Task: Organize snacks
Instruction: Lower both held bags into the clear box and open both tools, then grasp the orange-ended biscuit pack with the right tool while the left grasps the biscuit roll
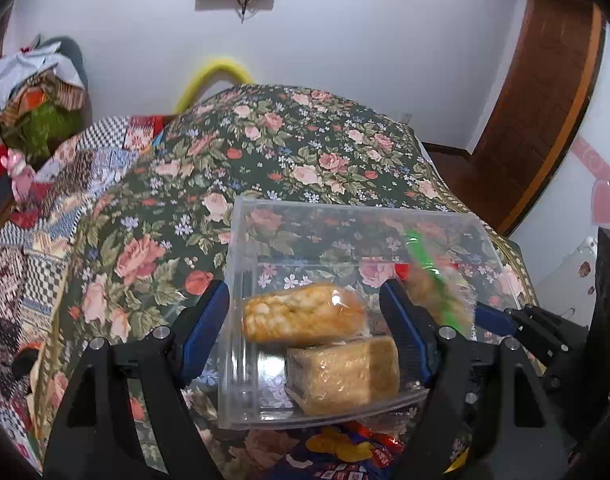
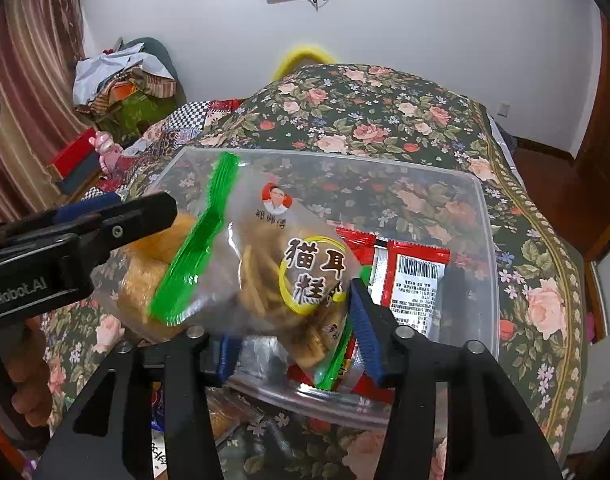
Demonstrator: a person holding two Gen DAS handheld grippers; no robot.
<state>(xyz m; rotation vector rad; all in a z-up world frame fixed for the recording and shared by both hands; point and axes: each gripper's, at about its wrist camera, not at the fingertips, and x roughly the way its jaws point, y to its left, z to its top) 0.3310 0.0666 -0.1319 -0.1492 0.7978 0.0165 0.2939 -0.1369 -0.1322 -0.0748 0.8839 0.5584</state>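
- Snack bag (image 2: 273, 256) (clear, green seal strips, yellow ring on label, fried strips inside) hangs over the clear plastic box (image 2: 490, 216), its lower end between the right gripper (image 2: 297, 344) fingers, near the box's near wall.
- Bag's long axis runs from lower right up to upper left, leaning away from the gripper & over the box's left half.
- Right gripper: fingers only partly apart w/ the bag's bottom edge between them; can't tell if the pads press on it or have let go.
- In the box already: red packet (image 2: 409, 276) on the right side, two wrapped cakes (image 1: 305, 312) on the left, one lying on the other.
- Judgement: free spot is mid-box, straight below the bag; the drop goes down & slightly forward.
- Left gripper (image 1: 305, 332): fingers spread wide, holding nothing, straddling the box's left wall above the cakes; it's beside the bag, not on it.
- Box sits on a floral bedspread (image 1: 305, 140); more wrappers (image 1: 345, 448) lie outside, at its near wall.
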